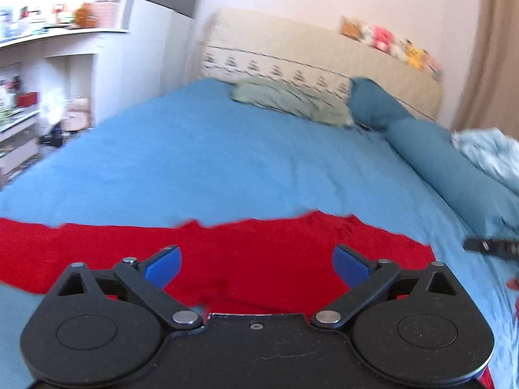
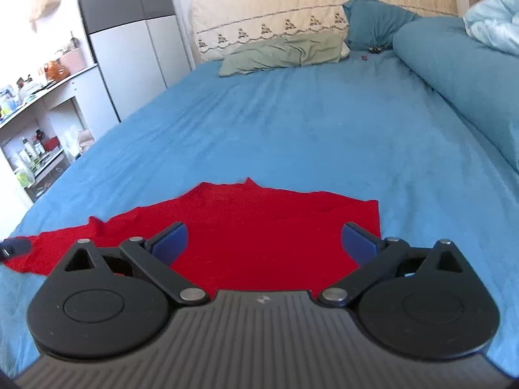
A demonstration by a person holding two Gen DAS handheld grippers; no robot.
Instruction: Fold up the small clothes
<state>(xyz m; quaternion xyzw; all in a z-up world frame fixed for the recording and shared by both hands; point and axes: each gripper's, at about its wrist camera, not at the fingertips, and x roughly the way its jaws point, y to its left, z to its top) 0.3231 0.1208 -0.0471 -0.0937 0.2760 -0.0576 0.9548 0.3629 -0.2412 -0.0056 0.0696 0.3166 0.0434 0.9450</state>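
A small red garment (image 1: 259, 253) lies spread flat on the blue bed sheet (image 1: 211, 162). My left gripper (image 1: 256, 267) hovers over its near edge with the blue-padded jaws wide open and empty. In the right wrist view the same red garment (image 2: 259, 230) lies below my right gripper (image 2: 264, 241), which is also wide open and empty, over the garment's right part. The tip of the right gripper (image 1: 486, 246) shows at the right edge of the left wrist view. The tip of the left gripper (image 2: 14, 248) shows at the left edge of the right wrist view.
A green pillow (image 2: 282, 53) and a dark blue pillow (image 2: 373, 22) lie at the cream headboard (image 2: 292, 3). A rolled blue duvet (image 2: 460, 77) runs along the bed's right side. White shelves (image 2: 35, 123) and a wardrobe (image 2: 129, 39) stand to the left.
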